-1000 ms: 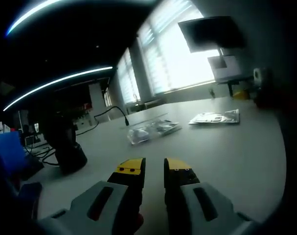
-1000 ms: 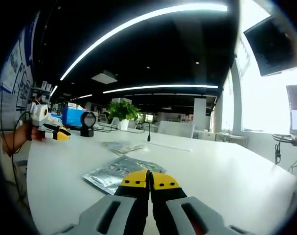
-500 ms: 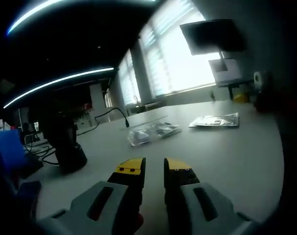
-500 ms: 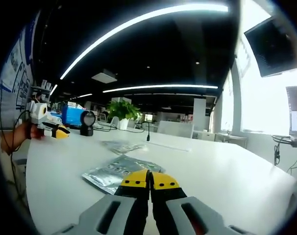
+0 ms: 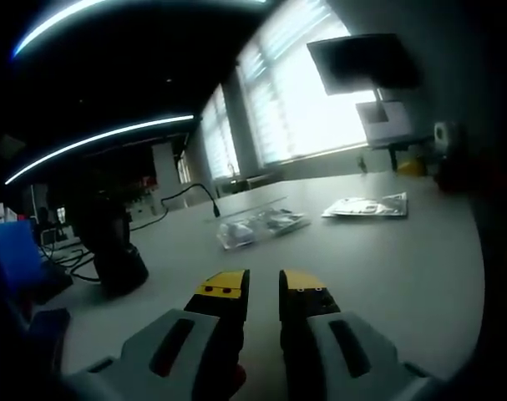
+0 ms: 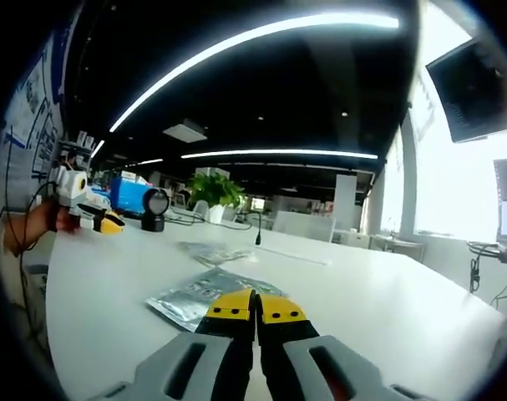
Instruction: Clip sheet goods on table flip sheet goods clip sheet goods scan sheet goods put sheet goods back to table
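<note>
In the left gripper view my left gripper (image 5: 262, 286) hovers low over the white table (image 5: 387, 267), its yellow-tipped jaws a little apart with nothing between them. Ahead lie a clear packet (image 5: 257, 225) and, further right, a silver sheet packet (image 5: 367, 206). My right gripper (image 6: 255, 307) has its jaws pressed together, just short of the near edge of a silver sheet packet (image 6: 195, 299) that lies flat on the table. A second packet (image 6: 211, 251) lies beyond it. At the far left of the right gripper view, a hand (image 6: 27, 230) holds the left gripper (image 6: 109, 222).
A black scanner on a stand (image 5: 111, 251) sits left of the packets, also visible as the scanner (image 6: 155, 207). A blue box (image 6: 132, 196), cables (image 5: 190, 194) and a potted plant (image 6: 215, 190) stand at the back. A monitor (image 5: 366, 58) hangs by the windows.
The right gripper view has shifted slightly, so its camera moved a little. The packets and both sets of jaws stand as before.
</note>
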`<action>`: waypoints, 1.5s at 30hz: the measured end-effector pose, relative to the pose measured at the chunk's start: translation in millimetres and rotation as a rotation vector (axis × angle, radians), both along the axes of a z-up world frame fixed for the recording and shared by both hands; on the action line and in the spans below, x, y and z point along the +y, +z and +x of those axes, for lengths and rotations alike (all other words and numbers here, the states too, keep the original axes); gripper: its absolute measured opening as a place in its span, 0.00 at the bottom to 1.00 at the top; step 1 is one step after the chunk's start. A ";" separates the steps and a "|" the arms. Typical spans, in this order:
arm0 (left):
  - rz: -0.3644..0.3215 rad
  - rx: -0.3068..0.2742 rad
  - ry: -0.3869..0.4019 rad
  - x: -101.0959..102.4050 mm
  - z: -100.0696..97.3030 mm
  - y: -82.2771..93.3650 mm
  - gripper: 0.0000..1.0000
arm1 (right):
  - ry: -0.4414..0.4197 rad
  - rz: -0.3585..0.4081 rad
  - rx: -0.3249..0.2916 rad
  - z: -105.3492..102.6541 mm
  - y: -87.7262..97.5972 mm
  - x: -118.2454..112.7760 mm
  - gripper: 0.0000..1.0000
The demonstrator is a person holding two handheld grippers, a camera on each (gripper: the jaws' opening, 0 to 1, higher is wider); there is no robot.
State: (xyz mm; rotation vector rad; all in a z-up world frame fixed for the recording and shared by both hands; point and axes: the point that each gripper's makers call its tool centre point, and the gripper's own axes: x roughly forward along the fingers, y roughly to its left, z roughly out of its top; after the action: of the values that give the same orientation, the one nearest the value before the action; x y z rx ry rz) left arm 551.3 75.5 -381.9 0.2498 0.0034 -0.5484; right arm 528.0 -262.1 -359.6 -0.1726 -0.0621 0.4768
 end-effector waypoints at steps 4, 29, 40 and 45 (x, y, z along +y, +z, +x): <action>-0.002 0.004 0.005 -0.2 0.9 -0.2 0.07 | -0.013 0.011 0.046 3.7 -3.4 -1.5 0.00; 0.000 0.002 0.001 -5.1 -9.0 3.1 0.07 | -0.031 -0.199 0.129 33.4 11.1 8.0 0.10; 0.000 0.003 0.001 -4.1 -6.9 3.0 0.07 | 0.016 -0.265 0.189 51.0 8.6 20.6 0.11; 0.006 0.003 0.002 -4.2 -6.1 2.2 0.07 | 0.020 -0.289 0.221 62.0 8.1 19.8 0.12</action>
State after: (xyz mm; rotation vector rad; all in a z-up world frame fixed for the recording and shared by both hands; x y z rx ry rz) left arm 545.3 71.3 -379.7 0.2550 0.0086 -0.5468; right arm 590.1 -242.3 -351.6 -0.4016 0.2230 0.5214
